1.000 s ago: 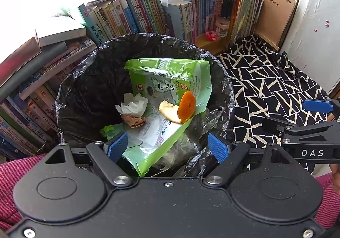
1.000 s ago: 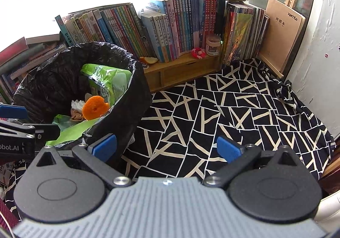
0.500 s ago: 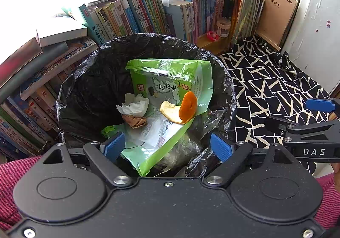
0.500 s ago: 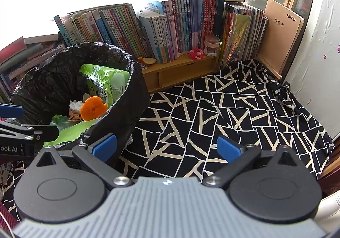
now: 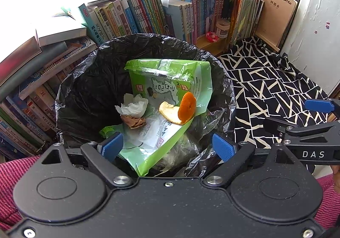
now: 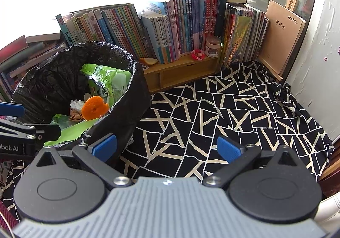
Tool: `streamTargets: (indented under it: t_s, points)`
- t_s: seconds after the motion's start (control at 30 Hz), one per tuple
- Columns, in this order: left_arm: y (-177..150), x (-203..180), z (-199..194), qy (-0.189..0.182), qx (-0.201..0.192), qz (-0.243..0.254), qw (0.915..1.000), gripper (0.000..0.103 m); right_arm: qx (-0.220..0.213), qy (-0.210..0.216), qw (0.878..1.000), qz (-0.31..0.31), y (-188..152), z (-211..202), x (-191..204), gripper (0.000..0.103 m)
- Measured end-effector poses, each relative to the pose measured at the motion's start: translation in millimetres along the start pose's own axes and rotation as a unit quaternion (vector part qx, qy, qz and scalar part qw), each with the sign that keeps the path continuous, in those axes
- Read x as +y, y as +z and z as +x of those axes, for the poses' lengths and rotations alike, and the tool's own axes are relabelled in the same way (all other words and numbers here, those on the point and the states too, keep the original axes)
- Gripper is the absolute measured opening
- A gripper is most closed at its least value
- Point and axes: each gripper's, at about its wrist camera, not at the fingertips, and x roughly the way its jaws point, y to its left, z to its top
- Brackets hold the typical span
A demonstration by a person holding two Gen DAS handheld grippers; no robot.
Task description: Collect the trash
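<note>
The left gripper (image 5: 167, 146) is held over the bin (image 5: 70, 97), lined with a black bag; its jaws are opening wide and nothing is pinched between them, the trash lying below in the bin rather than on the pads. Already inside are seen a green snack packet (image 5: 170, 89), an orange peel (image 5: 180, 110), a white tissue wad (image 5: 132, 106) and a brown paper scrap (image 5: 133, 122). The right gripper (image 6: 166, 148) is held over the patterned cloth (image 6: 244, 110), jaws spread wide and empty. The cloth looks free of litter as far as is shown. One more peel piece (image 6: 148, 61) is seen on the wooden shelf (image 6: 182, 68) below the books (image 6: 170, 31), just behind the bin. The task is judged mostly done; that shelf peel is probably left to be picked up and dropped in.
</note>
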Motion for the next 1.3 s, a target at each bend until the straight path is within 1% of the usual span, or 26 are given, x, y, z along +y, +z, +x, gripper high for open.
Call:
streamTargets:
  t_s: [1.3]
  points:
    - [-1.1, 1.9, 4.5, 0.002, 0.003, -0.002, 1.0000, 0.091, 0.001, -0.003, 1.000, 0.001, 0.1, 0.0, 2.7, 0.103]
